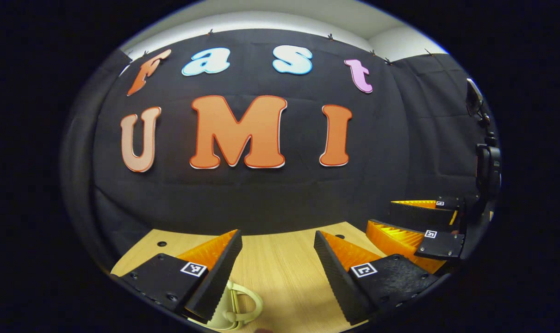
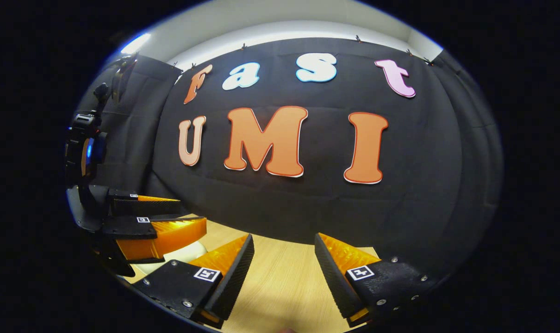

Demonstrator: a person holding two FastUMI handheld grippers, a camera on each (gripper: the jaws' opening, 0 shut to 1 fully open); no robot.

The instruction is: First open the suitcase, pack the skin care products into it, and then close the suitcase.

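Observation:
In the left gripper view my left gripper (image 1: 277,273) stands open over the wooden table (image 1: 280,252), with nothing between its fingers. Below its left finger (image 1: 215,273) lies a cream object with a looped handle (image 1: 243,307), partly hidden; I cannot tell what it is. My right gripper (image 1: 382,216) shows at the right, its jaws apart. In the right gripper view my right gripper (image 2: 282,273) is open above the table (image 2: 280,282) and holds nothing. The left gripper (image 2: 193,212) is at the left, with a cream-white rounded thing (image 2: 185,253) just under it.
The black cloth wall (image 1: 261,194) rises right behind the table's far edge. Small dark holes (image 1: 161,243) dot the tabletop near its back. A camera mount on a stand (image 2: 83,152) stands at the side.

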